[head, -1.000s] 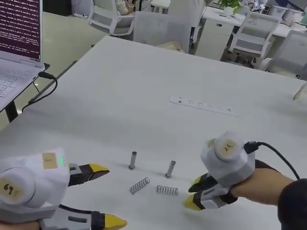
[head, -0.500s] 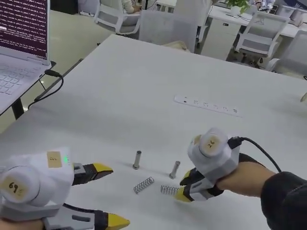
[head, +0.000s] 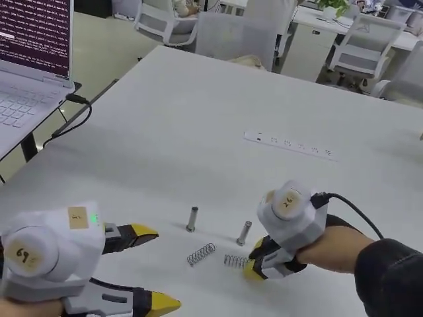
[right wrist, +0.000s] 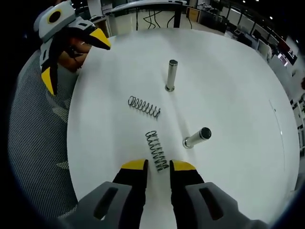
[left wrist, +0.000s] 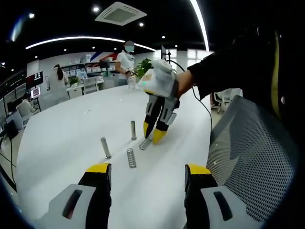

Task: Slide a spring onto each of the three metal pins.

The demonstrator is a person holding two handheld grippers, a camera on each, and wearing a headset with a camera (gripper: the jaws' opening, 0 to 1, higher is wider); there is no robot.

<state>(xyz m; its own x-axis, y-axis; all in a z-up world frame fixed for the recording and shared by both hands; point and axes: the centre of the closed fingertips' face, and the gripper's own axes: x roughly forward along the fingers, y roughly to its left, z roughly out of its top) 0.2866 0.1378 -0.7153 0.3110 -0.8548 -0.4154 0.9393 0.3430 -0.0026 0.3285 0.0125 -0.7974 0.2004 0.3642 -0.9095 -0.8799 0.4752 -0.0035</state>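
Note:
Two metal pins stand upright on the white table (head: 198,132): one at the left (head: 192,219) and one at the right (head: 244,233). Two springs lie flat in front of them, a left spring (head: 201,253) and a right spring (head: 232,261). My right gripper (head: 251,266) rests low at the right spring's end. In the right gripper view its jaws (right wrist: 158,165) stand narrowly open astride the near end of that spring (right wrist: 156,149), with a pin (right wrist: 196,137) just beside it. My left gripper (head: 155,267) hovers open and empty at the near left, seen wide apart in its own view (left wrist: 148,169).
An open laptop (head: 26,53) sits at the far left with a black cable (head: 73,119) trailing off the table edge. A white power strip (head: 291,145) lies beyond the pins. Office chairs (head: 238,33) stand behind the table. A mesh chair (left wrist: 248,143) is close by me.
My right gripper has moved left and down to the right spring, and its jaws have narrowed around the spring's end. The left gripper has stayed put.

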